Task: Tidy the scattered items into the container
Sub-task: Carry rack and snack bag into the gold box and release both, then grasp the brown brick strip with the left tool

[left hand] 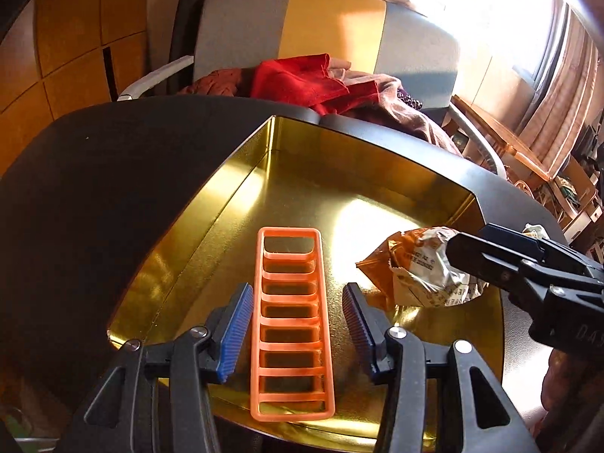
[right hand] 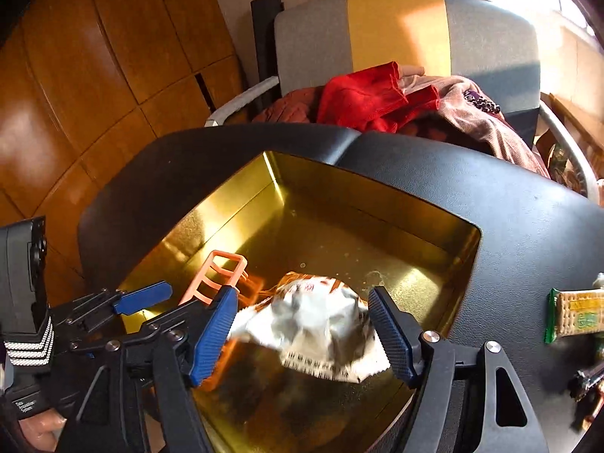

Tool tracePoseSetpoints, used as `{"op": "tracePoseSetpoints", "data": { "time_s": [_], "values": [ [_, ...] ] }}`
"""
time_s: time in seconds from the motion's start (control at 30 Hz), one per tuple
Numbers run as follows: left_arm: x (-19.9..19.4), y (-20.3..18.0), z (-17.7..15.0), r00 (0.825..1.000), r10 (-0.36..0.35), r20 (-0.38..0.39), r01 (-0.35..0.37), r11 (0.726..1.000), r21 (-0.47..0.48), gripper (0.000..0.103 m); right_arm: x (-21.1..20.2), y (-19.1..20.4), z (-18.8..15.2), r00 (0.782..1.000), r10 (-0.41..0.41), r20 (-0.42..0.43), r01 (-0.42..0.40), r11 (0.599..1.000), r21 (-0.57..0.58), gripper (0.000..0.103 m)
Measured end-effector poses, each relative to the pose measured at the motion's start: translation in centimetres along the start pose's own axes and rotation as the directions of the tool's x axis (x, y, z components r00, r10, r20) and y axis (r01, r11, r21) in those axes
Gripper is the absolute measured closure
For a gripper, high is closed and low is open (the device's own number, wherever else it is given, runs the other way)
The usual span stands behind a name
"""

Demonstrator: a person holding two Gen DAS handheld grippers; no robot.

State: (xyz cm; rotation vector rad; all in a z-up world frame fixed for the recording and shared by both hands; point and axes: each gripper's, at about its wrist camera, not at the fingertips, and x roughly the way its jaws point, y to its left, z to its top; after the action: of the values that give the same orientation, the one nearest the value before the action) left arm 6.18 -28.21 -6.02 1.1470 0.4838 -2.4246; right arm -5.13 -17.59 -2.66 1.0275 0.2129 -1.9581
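Observation:
A shiny gold tin (left hand: pixel 241 188) (right hand: pixel 211 222) sits on a black table. An orange plastic ladder-shaped rack (left hand: pixel 290 324) (right hand: pixel 217 277) lies flat in it. My left gripper (left hand: pixel 296 326) is open, its blue pads either side of the rack without touching. A crumpled silver and brown snack wrapper (left hand: pixel 419 268) (right hand: pixel 317 324) lies in the tin to the right. My right gripper (right hand: pixel 302 336) is open around the wrapper, pads apart from it; it also shows in the left wrist view (left hand: pixel 528 264).
A wrapped cracker packet (right hand: pixel 577 317) and a dark small object (right hand: pixel 589 381) lie on the table (right hand: pixel 490 204) right of the tin. Behind stands a grey and yellow chair (left hand: pixel 332 26) piled with red cloth (left hand: pixel 302 79). Wooden cabinets (right hand: pixel 94 75) are at left.

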Motion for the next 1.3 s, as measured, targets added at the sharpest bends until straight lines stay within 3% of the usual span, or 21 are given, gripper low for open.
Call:
{"op": "tracePoseSetpoints", "data": {
  "time_s": [0.27,0.43,0.57,0.67,0.8,1.0,1.23,1.3],
  "values": [
    [-2.9,-2.1,0.6,0.998,-0.044,0.044,0.042,0.999,0.03,0.05,-3.8,-2.4,-2.1,0.997,-0.04,0.066,0.033,0.994,0.102,0.028],
    [-3.7,-7.3,0.4,0.99,-0.141,0.026,0.137,0.982,0.127,0.05,-7.8,-8.0,-5.5,0.986,-0.136,0.093,0.111,0.966,0.234,0.027],
    [-3.6,-12.8,0.3,0.976,-0.219,-0.013,0.217,0.951,0.219,0.05,-11.5,-13.5,-9.1,0.965,-0.248,0.089,0.206,0.919,0.335,0.027],
    [-3.1,-17.7,0.1,0.963,-0.264,-0.047,0.266,0.918,0.295,0.05,-14.1,-17.4,-12.0,0.943,-0.324,0.075,0.269,0.876,0.4,0.027],
    [-1.8,-23.8,-0.3,0.95,-0.297,-0.091,0.309,0.866,0.393,0.05,-16.9,-21.3,-15.8,0.919,-0.39,0.05,0.327,0.829,0.453,0.034],
    [1.0,-32.3,-1.3,0.925,-0.337,-0.173,0.376,0.765,0.523,0.05,-19.2,-24.2,-19.3,0.907,-0.419,0.044,0.34,0.789,0.512,0.038],
    [4.0,-39.2,-1.4,0.898,-0.364,-0.247,0.433,0.64,0.635,0.05,-19.1,-26.7,-19.6,0.909,-0.412,0.064,0.314,0.777,0.546,0.038],
    [4.9,-40.8,-1.4,0.899,-0.355,-0.258,0.432,0.612,0.663,0.05,-19.1,-27.4,-19.6,0.911,-0.406,0.071,0.3,0.772,0.561,0.038]
  ]
}}
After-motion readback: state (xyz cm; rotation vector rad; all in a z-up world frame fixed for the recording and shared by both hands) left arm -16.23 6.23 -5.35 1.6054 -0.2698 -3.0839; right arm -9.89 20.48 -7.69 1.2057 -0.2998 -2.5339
